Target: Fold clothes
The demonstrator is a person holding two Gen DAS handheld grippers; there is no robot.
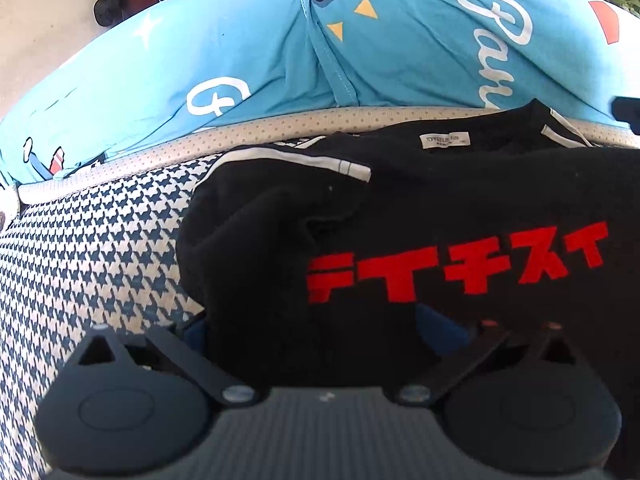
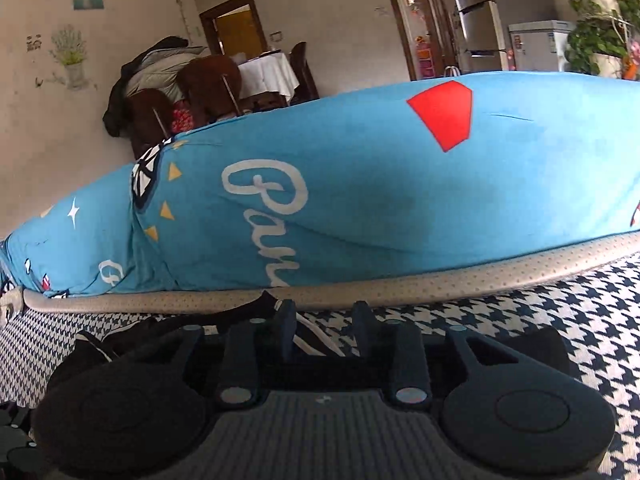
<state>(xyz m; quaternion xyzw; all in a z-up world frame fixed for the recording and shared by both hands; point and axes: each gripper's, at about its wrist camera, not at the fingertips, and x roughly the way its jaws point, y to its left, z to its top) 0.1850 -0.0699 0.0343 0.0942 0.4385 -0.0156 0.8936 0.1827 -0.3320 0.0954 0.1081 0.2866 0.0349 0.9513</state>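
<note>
Black shirt (image 1: 400, 216) with red lettering lies crumpled on houndstooth cover (image 1: 100, 240).

A houndstooth-patterned cushion surface (image 1: 92, 248) in navy and cream carries everything, edged at 12 o'clock by a dotted grey piping (image 1: 224, 130). A black garment with red characters (image 1: 400, 216) lies crumpled directly on it, spreading from centre toward 3 o'clock. Beyond the piping rises a blue printed cover (image 1: 400, 60).

Black shirt (image 1: 400, 216) drapes over the left gripper (image 1: 320, 320), hiding its fingertips. Right of the shirt's red lettering, the cloth runs off frame. Its neck label (image 1: 443, 141) print is too small to read.
</note>
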